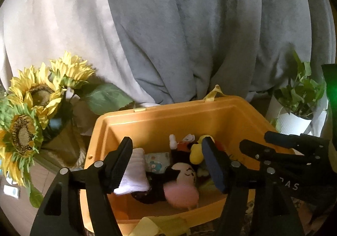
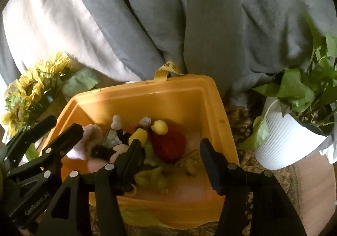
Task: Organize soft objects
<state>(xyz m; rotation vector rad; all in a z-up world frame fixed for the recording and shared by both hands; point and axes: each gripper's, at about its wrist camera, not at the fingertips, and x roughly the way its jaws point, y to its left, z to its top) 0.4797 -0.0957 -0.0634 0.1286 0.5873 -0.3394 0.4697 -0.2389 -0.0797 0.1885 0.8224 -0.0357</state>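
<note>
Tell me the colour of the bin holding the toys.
Orange-yellow bin; the right wrist view shows it best.

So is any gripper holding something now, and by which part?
Nothing is held: the left gripper and right gripper are both open above the soft toys in the orange bin.

One orange plastic bin (image 2: pixel 210 97) stood there, with one yellow ribbon loop (image 2: pixel 168 68) at its back rim. Inside it lay a heap of soft toys whose full number could not be told; among them showed one round red plush (image 2: pixel 168 143), one pink-and-black doll with a drawn face (image 1: pixel 185 175), one white folded cloth (image 1: pixel 135 173) and one green plush (image 2: pixel 151 179). Three yellow fabric sunflowers (image 1: pixel 38 90) were in view, one leafy plant in a ribbed white pot (image 2: pixel 282 141), and two black two-finger grippers (image 1: pixel 166 164) (image 2: pixel 170 162).
</note>
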